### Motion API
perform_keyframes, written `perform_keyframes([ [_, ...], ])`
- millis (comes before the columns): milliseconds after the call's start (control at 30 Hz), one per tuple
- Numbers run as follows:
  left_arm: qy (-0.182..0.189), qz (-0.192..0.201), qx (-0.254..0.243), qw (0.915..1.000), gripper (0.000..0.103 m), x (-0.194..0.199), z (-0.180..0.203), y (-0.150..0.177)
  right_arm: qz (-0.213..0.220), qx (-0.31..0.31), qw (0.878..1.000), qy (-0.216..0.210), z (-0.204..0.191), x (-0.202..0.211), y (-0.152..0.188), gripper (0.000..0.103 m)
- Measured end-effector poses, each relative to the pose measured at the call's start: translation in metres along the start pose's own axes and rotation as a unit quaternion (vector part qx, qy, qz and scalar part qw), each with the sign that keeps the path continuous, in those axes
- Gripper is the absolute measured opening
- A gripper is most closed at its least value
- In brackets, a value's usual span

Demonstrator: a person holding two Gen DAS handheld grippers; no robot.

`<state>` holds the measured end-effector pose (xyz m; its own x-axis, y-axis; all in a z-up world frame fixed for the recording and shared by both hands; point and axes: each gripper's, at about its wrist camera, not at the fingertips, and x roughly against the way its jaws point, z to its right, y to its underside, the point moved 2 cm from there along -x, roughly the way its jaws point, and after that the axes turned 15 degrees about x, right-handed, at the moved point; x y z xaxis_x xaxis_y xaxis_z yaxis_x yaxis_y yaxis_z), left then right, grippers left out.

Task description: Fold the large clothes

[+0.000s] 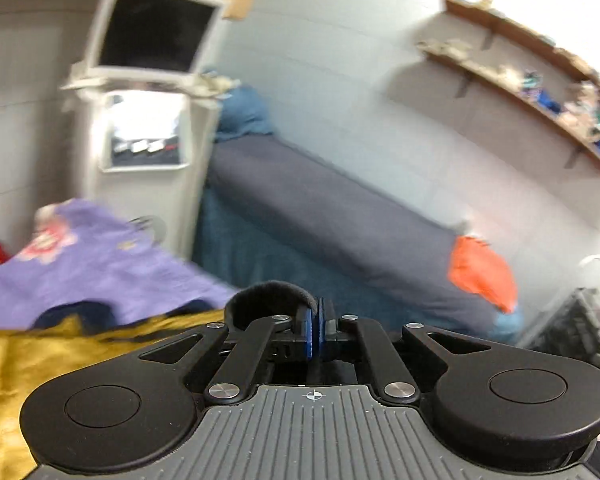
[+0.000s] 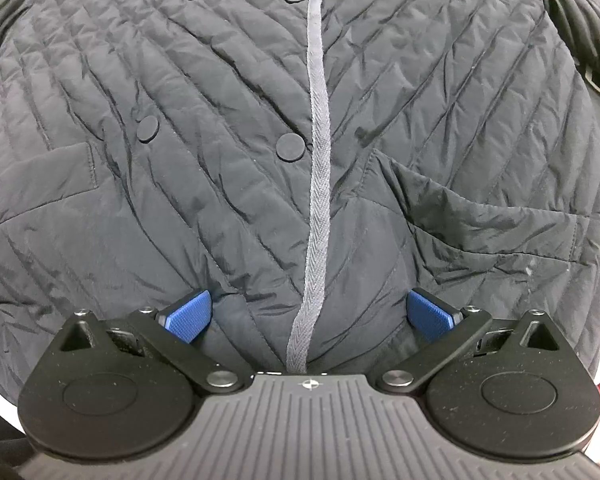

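A dark quilted jacket [image 2: 220,140] lies spread flat and fills the right wrist view, with a grey herringbone trim strip [image 2: 318,160] down its middle and round snap buttons [image 2: 291,147]. My right gripper [image 2: 309,314] is open, its blue pads [image 2: 190,316] resting on the jacket's near hem either side of the trim. My left gripper [image 1: 315,334] is raised and shut on a fold of black fuzzy fabric [image 1: 268,300], which loops out to the left of the blue pads [image 1: 309,332].
In the left wrist view, a purple cloth [image 1: 100,264] and a mustard-yellow cloth [image 1: 40,360] lie at the left. A grey-covered bed [image 1: 320,216] with an orange cloth [image 1: 482,272] runs along the wall. A white monitor stand [image 1: 148,120] stands behind. Wall shelves [image 1: 540,80] hang at the right.
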<state>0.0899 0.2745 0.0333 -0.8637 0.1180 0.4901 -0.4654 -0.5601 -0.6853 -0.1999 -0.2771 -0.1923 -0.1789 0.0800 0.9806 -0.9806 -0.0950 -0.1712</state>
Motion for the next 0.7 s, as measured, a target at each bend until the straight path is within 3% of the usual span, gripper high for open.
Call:
perform_keyframes([
  [133,-0.052,-0.040,0.034,0.9973,0.035,-0.004,-0.041,0.028,-0.003,0.000,1.000,-0.001,0.000,-0.001,-0.001,0.103],
  [300,-0.067,-0.054,0.044,0.9953,0.036,-0.002,-0.063,0.054,-0.013,-0.001,1.000,-0.002,0.001,-0.004,-0.005,0.103],
  [500,-0.029,-0.070,0.037,0.9964,0.038,-0.016,-0.047,0.053,-0.031,0.001,0.999,-0.003,0.001,-0.007,-0.016,0.103],
  [700,0.030,-0.117,-0.017,0.9926,0.040,-0.039,0.015,0.075,-0.038,0.000,0.999,-0.006,0.002,-0.010,-0.024,0.103],
])
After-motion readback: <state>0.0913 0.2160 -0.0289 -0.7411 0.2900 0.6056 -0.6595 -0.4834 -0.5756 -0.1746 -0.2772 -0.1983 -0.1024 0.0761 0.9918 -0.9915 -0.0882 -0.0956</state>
